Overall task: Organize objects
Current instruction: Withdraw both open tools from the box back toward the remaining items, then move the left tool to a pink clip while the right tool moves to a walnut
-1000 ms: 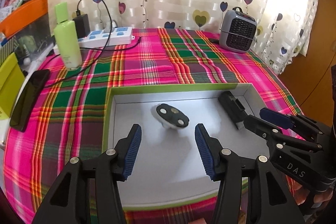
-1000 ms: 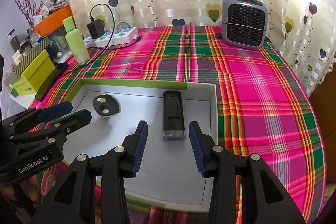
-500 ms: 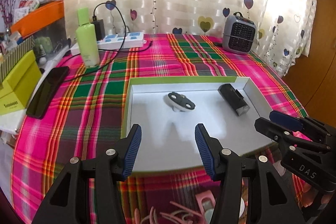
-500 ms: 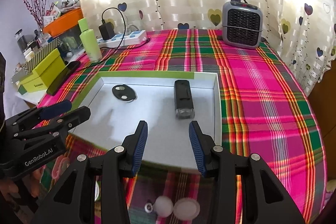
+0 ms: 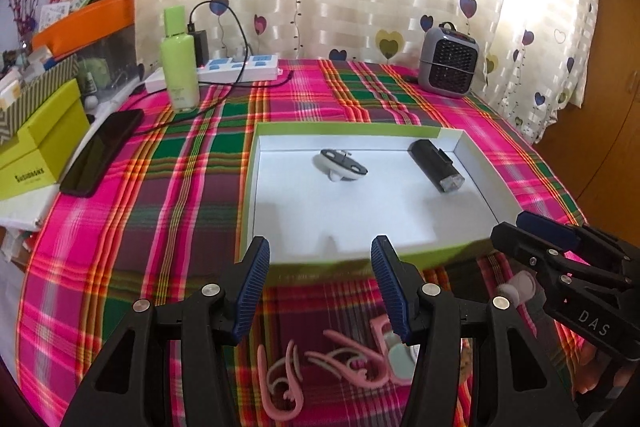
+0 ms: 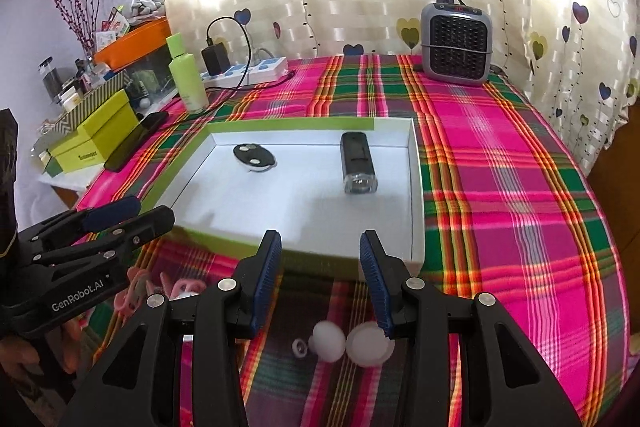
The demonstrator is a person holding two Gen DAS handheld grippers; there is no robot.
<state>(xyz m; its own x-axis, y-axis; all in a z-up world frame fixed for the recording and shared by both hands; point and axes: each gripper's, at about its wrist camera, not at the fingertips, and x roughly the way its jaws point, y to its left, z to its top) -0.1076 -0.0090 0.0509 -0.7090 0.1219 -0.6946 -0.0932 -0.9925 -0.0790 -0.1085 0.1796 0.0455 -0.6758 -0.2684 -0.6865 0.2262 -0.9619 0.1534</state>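
Our left gripper (image 5: 318, 277) and right gripper (image 6: 320, 269) hang released and empty over the plaid tablecloth (image 6: 500, 187), before the shallow white green-rimmed cardboard tray (image 6: 416, 187) holding a black flashlight (image 6: 358, 163) and round black-topped disc (image 6: 254, 157); pink plastic hooks (image 5: 340, 367) lie nearer.

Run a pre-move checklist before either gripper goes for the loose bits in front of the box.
1. Left gripper empty, jaws apart: ok.
2. Right gripper empty, jaws apart: ok.
3. White tray box has free floor beside the black flashlight and round black-and-white piece: ok.
4. Pink clips lie separate: not ok, tangled.
5. White round caps in reach below the right gripper: ok.
6. Nothing hidden behind the fingers: cannot tell.
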